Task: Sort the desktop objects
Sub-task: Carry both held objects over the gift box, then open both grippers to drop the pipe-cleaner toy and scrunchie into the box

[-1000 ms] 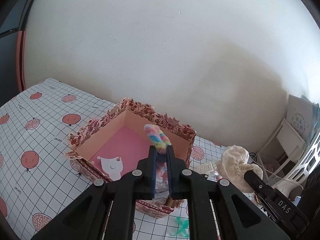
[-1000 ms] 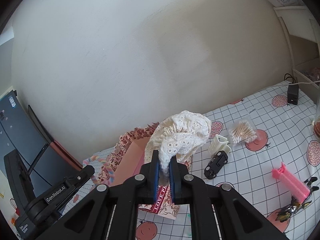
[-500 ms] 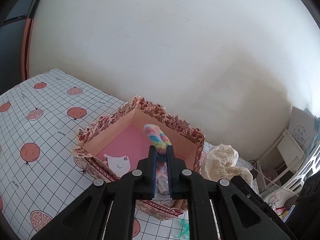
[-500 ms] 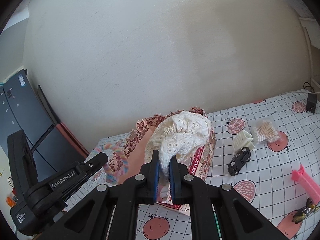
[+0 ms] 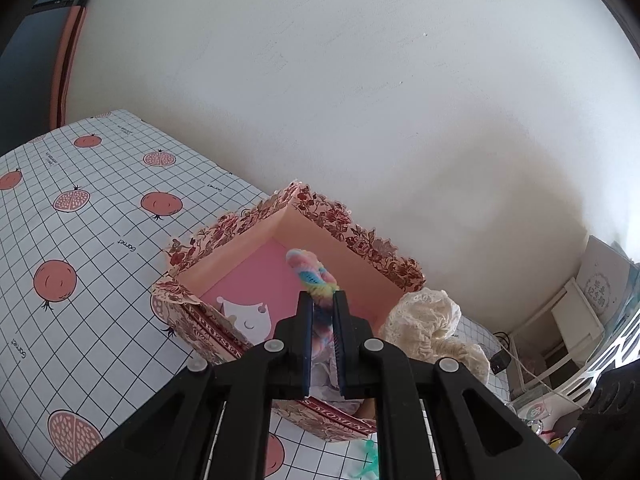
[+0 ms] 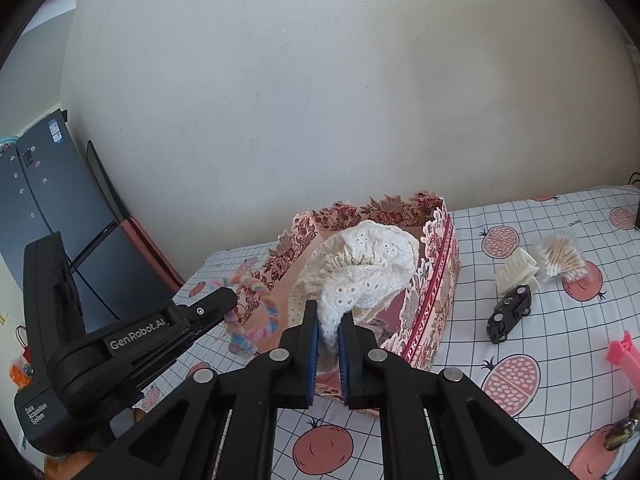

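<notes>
Hovering over the floral box [image 5: 362, 240], my left gripper [image 5: 323, 310] is clenched on the soft rainbow scrunchie [image 5: 310, 270] and my right gripper [image 6: 329, 320] on the limp lace scrunchie [image 6: 360, 268], both light, best pinched at the bunched fabric.

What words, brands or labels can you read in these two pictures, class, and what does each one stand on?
"GenRobot.AI": left gripper body.
"Data Acquisition System": same gripper, lower on its housing; small but readable.
"Garnet": pomegranate tablecloth, printed repeatedly.
"MOMEN…": red band of the floral box, partly cut off; the rest of the band is only partly legible.
Round stamp on the white board: Chinese characters, too small to read.
Blue cabinet stickers: blurred.
</notes>
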